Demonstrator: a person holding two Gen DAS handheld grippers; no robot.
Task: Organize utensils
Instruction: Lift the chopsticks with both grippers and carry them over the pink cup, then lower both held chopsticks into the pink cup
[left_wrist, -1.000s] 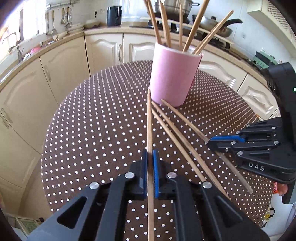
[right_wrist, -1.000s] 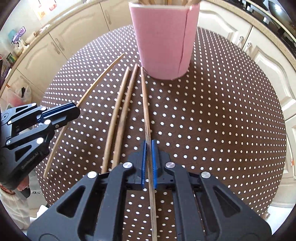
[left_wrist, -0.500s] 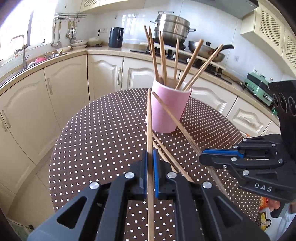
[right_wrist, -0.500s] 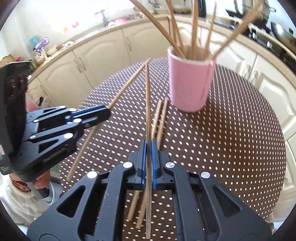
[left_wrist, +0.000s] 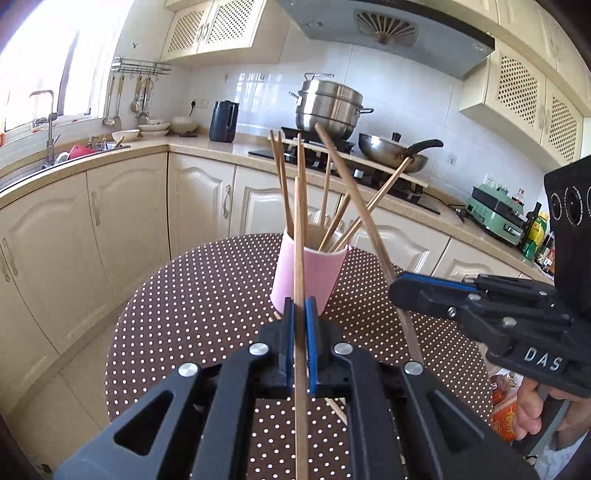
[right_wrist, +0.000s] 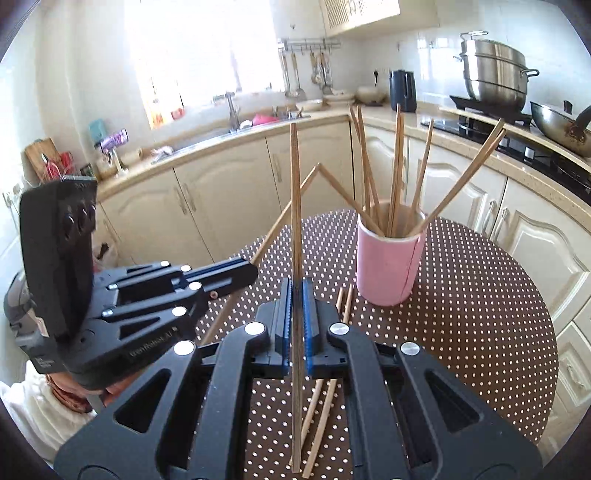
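Observation:
A pink cup (left_wrist: 306, 273) holding several wooden chopsticks stands on the round brown polka-dot table (left_wrist: 192, 302). My left gripper (left_wrist: 299, 306) is shut on one chopstick (left_wrist: 300, 240), held in the air and pointing at the cup. To its right, my right gripper (left_wrist: 397, 290) is shut on a second chopstick (left_wrist: 354, 199) that slants up past the cup. In the right wrist view the right gripper (right_wrist: 295, 288) grips its chopstick (right_wrist: 294, 203), with the cup (right_wrist: 386, 266) ahead on the right and the left gripper (right_wrist: 253, 269) at the left. Two chopsticks (right_wrist: 343, 299) lie on the table.
Cream cabinets and a counter curve behind the table (right_wrist: 480, 314). A steel steamer pot (left_wrist: 328, 107), a wok (left_wrist: 391, 151) and a black kettle (left_wrist: 223, 122) stand on it, and a sink (right_wrist: 236, 125) is under the window. A person's hand (left_wrist: 528, 410) holds the right gripper.
Both grippers have risen and tipped upward, lifting their chopsticks off the table. The cup now sits lower and farther off in both views. Two chopsticks stayed on the table.

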